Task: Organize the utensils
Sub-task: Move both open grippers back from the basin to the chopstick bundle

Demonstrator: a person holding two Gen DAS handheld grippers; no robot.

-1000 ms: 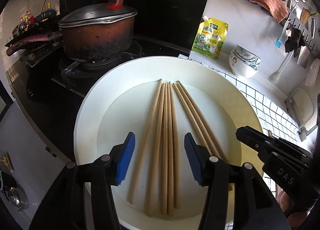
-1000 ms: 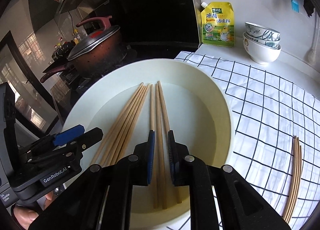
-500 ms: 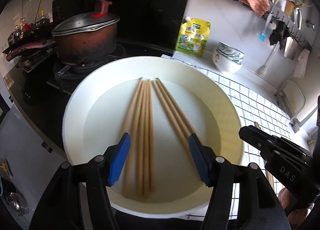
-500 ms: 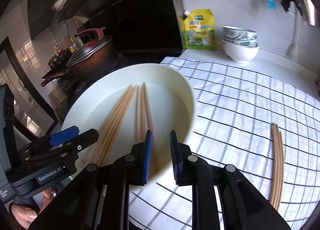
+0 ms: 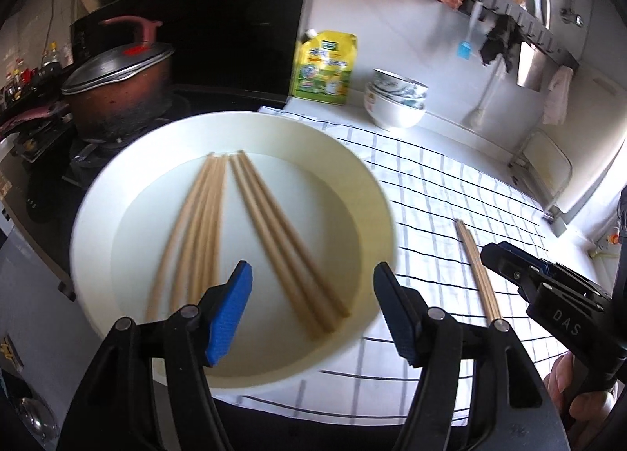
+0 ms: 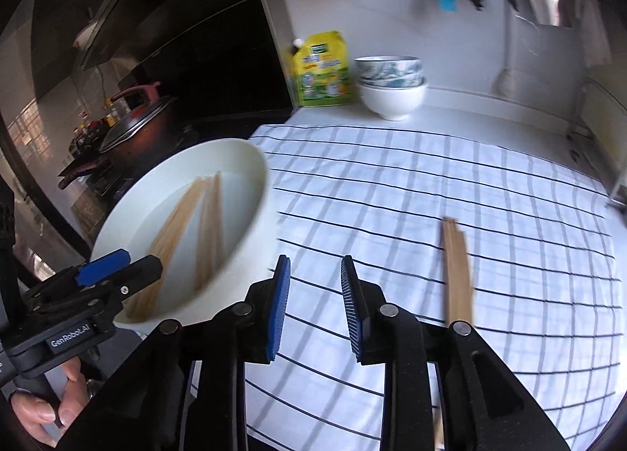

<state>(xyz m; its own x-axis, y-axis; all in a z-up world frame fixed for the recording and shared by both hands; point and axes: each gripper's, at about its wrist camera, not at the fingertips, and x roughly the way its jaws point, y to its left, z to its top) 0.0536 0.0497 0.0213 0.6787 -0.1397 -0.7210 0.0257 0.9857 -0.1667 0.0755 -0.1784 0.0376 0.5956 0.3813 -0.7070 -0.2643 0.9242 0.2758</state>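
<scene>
Chopsticks (image 5: pixel 270 239) loose in white basin (image 5: pixel 376 192) on table, fanning toward 12 o'clock; another bunch (image 6: pixel 456 274) on checked cloth (image 6: pixel 431 184) at 3 o'clock. Left tongs (image 5: pixel 311 314) spread, opening, nothing between. Right tongs (image 6: pixel 315 306) part-open, widening, empty. Sticks light, stiff, smooth, probably roll; pinch mid-length, across bundle.
</scene>
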